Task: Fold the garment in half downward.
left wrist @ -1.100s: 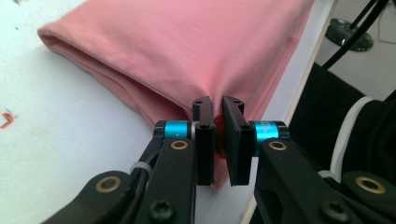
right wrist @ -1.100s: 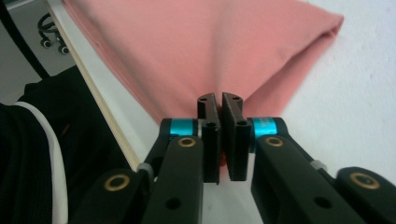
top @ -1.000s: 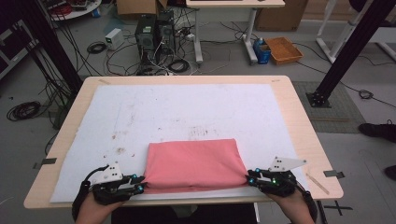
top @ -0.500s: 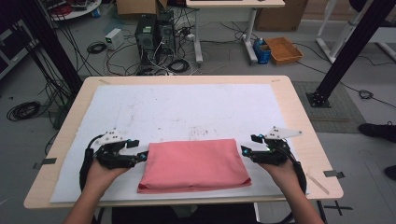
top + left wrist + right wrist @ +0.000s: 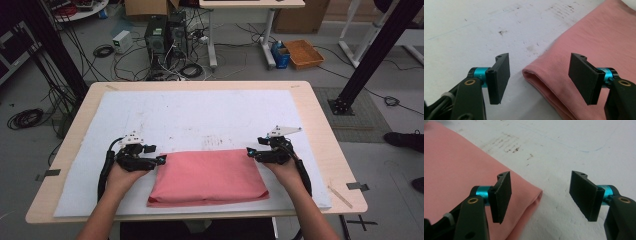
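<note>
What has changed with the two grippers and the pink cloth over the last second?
Both grippers left the near corners of the folded pink cloth and moved along its sides to the far corners. The left gripper and right gripper have opened their jaws, which now straddle those corners without pressing on them. The cloth itself stayed folded in the same place on the white mat.

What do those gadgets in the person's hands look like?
Each is black. The left gripper and right gripper have two flat rectangular jaws on turquoise metal collars, brass-ringed screw holes and a trailing black cable. A pale three-cornered plate tops each. Forearms are bare, sleeveless.
</note>
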